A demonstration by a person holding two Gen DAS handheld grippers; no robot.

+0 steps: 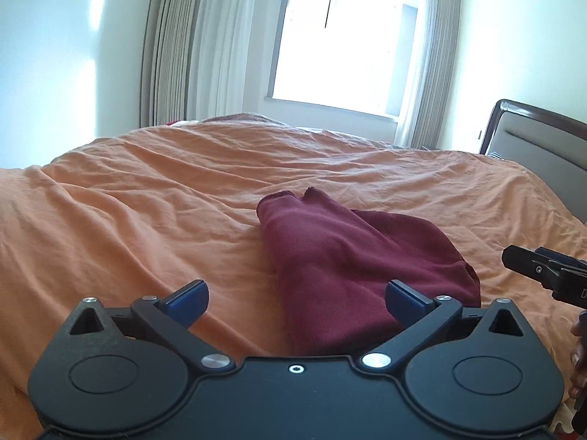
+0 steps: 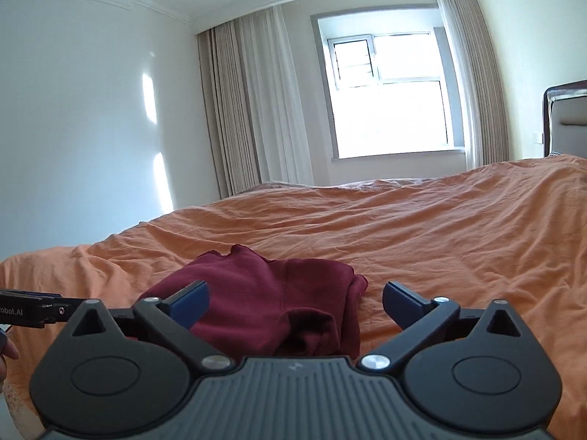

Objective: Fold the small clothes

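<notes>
Obs.: dark red knit garment (image 1: pixel 352 256), small, soft cotton-like cloth, lies on the bed covered by a rumpled orange sheet (image 1: pixel 146 198). It sits near the bed's near edge, directly ahead of both cameras. Already doubled over on itself: upper layer runs as a long panel with a raw, wavy hem (image 1: pixel 290 195) at the far end; a lower layer pokes out to the right beneath it. In the right wrist view the near end bunches into a loose roll (image 2: pixel 312 330).

Left tongs (image 1: pixel 295 302): spread wide, nothing between the blue pads, cloth lies beyond and below them, not touched. Right tongs (image 2: pixel 295 302): likewise spread wide and empty, hovering short of the garment. Each tool shows at the edge of the other's view.

Handling estimate: light, limp, no stiffness; will drape and sag from any pinch point and will not hold a crease unaided. Knit face looks grippy rather than slippery, not fragile. Layers likely slide on each other, and the sheet below may drag up if pinched too deep.

Where to take hold (judgement): two corners of the same edge, one per tool, catching all layers at the hem so the fold carries over evenly. Avoid the bunched near end until flattened.

Background: curtained window (image 2: pixel 389 99), headboard (image 1: pixel 535 135).
</notes>
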